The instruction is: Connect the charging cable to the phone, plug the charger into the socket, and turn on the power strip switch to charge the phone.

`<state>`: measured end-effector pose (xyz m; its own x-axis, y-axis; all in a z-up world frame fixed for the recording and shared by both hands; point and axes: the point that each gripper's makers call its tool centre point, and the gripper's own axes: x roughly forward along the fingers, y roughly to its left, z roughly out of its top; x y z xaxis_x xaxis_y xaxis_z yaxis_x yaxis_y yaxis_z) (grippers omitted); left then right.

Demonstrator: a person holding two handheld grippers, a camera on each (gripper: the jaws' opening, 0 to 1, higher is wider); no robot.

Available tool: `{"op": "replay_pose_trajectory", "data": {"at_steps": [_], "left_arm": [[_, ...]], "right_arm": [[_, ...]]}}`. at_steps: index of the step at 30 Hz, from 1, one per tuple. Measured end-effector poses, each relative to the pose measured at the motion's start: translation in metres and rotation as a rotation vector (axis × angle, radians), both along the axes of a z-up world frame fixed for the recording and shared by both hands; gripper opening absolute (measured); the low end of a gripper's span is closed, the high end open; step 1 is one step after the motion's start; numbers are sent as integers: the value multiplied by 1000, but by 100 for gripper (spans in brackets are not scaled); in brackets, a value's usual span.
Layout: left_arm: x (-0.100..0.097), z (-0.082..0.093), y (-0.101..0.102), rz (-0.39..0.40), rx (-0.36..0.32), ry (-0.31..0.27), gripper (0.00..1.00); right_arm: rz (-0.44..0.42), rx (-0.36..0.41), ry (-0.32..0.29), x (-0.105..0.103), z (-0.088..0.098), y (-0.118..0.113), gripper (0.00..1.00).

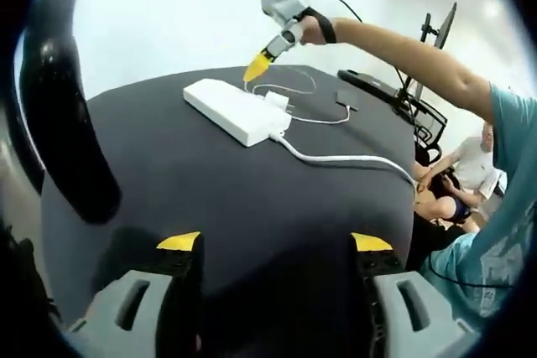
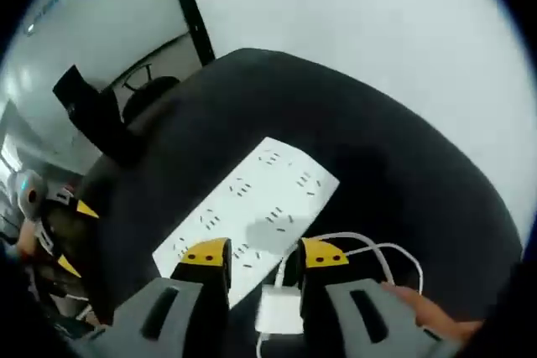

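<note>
Where dark cloth lies smooth, a boxy power strip rests.

grey left gripper with black jaws tipped yellow; teal short sleeve, black wrist strap.

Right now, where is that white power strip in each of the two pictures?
Left gripper view: the power strip lies upper middle on the black table, under the right gripper.
Right gripper view: it lies centre-low, running down behind the yellow-tipped jaws.
Shared landmark: the white charger at the strip's end.
</note>
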<state>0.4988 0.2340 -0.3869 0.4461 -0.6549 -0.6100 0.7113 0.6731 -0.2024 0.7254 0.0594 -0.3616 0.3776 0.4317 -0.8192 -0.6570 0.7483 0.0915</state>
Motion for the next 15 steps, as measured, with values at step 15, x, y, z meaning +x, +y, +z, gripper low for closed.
{"op": "replay_pose_trajectory", "data": {"at_steps": [15], "left_arm": [[11,-8,1,24,15,24,62]], "right_arm": [[87,-85,76,-3,-33,-21,20]]}}
